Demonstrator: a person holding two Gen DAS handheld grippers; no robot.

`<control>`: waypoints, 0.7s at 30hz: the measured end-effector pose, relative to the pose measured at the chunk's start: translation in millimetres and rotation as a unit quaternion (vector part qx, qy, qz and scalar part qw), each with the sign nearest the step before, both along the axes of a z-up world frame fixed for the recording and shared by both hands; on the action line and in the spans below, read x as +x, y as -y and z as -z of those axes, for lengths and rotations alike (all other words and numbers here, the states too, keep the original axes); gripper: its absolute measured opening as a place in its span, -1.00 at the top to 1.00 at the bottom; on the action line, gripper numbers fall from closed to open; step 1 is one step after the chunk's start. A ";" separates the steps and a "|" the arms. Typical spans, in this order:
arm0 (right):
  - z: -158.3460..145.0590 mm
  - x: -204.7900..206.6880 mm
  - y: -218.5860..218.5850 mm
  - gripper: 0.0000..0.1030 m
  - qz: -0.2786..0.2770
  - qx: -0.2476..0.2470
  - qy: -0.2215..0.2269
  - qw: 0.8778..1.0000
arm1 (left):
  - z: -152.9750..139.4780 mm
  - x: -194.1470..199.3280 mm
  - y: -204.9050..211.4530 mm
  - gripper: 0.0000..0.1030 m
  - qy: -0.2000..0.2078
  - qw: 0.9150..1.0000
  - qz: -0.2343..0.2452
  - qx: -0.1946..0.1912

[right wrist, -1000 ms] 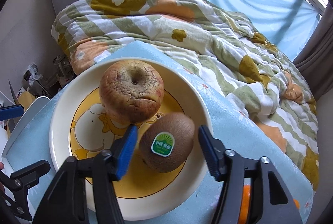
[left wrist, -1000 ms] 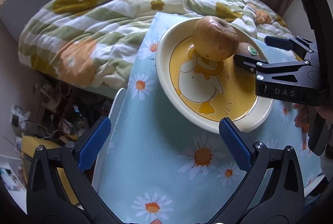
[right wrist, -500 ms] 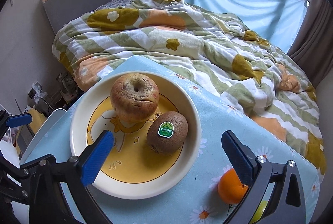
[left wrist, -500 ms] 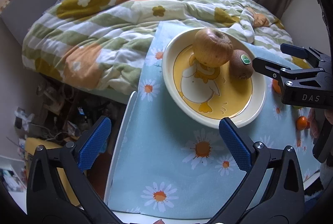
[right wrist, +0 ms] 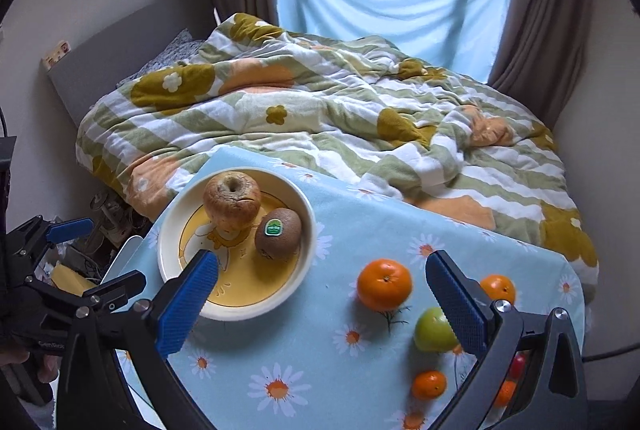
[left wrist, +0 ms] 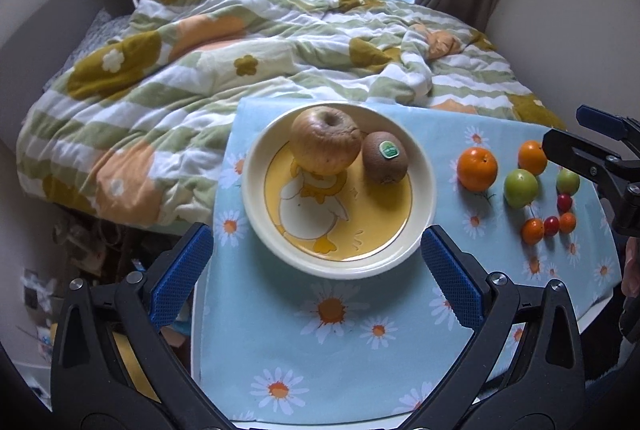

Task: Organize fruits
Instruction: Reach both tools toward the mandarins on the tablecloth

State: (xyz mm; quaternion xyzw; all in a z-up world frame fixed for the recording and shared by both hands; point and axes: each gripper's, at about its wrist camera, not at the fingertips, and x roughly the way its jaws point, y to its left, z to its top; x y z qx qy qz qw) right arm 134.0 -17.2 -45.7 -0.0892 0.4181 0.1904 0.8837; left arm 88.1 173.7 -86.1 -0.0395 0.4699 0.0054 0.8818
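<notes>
Glossy glazed plate (left wrist: pixel 424 166), fuzzy matt kiwi (left wrist: pixel 385 158), wrinkled apple (left wrist: pixel 325 141), printed cloth (left wrist: pixel 340 358).

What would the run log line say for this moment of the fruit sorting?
stage: between picks | plate: apple, kiwi | cloth: orange, green fruit | left gripper: open | right gripper: open

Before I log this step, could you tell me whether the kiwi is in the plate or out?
In: the kiwi lies inside the plate, beside the apple.
</notes>
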 end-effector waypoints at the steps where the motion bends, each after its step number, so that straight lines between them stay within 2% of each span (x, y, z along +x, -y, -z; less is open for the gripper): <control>1: -3.3 -3.1 9.7 -1.00 0.009 0.000 0.003 1.000 | -1.8 1.3 6.3 -1.00 0.003 1.000 0.006 0.000; 7: -13.2 -19.9 70.0 -1.00 0.064 -0.006 0.008 0.998 | -15.8 5.7 48.5 -1.00 0.028 0.999 0.035 -0.005; 12: -8.8 -32.2 120.5 -1.00 0.074 -0.014 0.003 0.997 | -20.0 3.1 96.1 -1.00 0.042 0.998 0.040 -0.007; 21: 27.9 -41.2 205.8 -1.00 0.063 -0.010 -0.031 0.997 | 6.4 -4.4 195.1 -1.00 0.022 0.998 0.061 -0.012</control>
